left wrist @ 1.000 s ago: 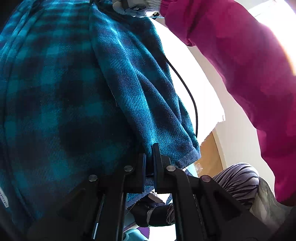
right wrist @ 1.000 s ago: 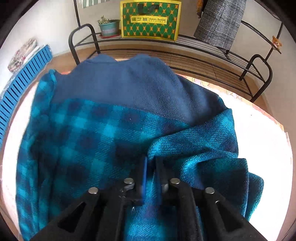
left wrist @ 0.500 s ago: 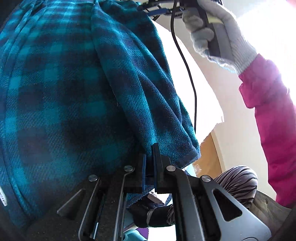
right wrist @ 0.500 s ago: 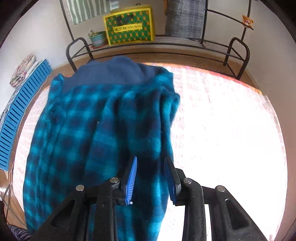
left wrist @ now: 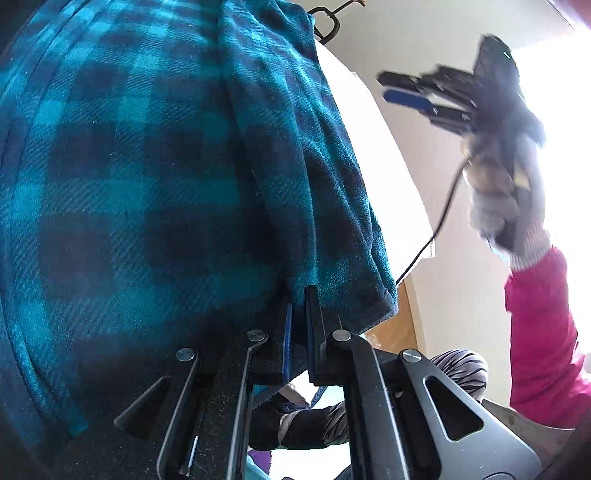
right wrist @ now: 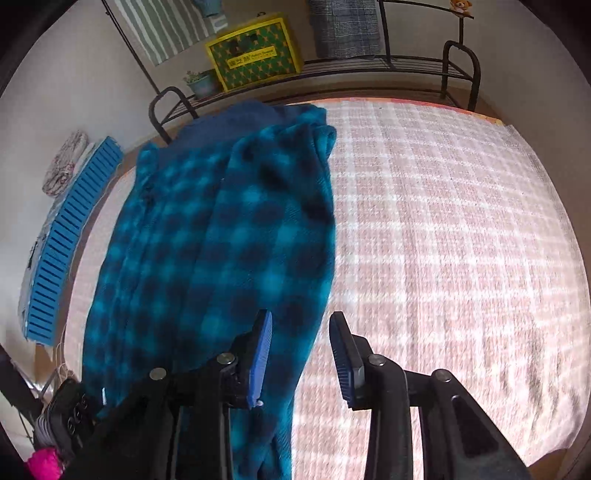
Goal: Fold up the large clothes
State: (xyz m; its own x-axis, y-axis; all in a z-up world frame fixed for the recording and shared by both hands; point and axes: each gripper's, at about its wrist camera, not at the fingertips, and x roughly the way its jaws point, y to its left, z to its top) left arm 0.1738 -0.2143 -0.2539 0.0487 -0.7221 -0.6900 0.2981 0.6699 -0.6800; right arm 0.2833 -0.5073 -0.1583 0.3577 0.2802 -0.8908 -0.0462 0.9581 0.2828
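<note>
A teal and navy plaid fleece garment (right wrist: 221,240) lies folded lengthwise into a long strip on the left part of the pink checked tablecloth (right wrist: 443,240). My left gripper (left wrist: 298,295) is shut on the garment's (left wrist: 147,166) near hem, where the folded layers meet. My right gripper (right wrist: 301,325) hovers above the garment's right edge. Its jaws are opening and nothing is between the blue pads (right wrist: 262,343). In the left wrist view the right gripper (left wrist: 402,88) is raised in a gloved hand (left wrist: 506,206) with a pink sleeve (left wrist: 543,332).
A black metal rack (right wrist: 369,70) stands beyond the far table edge with a yellow-green bag (right wrist: 255,51), a potted plant (right wrist: 201,83) and hanging checked cloth (right wrist: 343,26). A blue slatted crate (right wrist: 66,243) lies left of the table. Bare tablecloth stretches right of the garment.
My right gripper let go of the folded-over side, opened its jaws and pulled back up and to the right. The garment now lies narrower. My left gripper stays shut on the hem.
</note>
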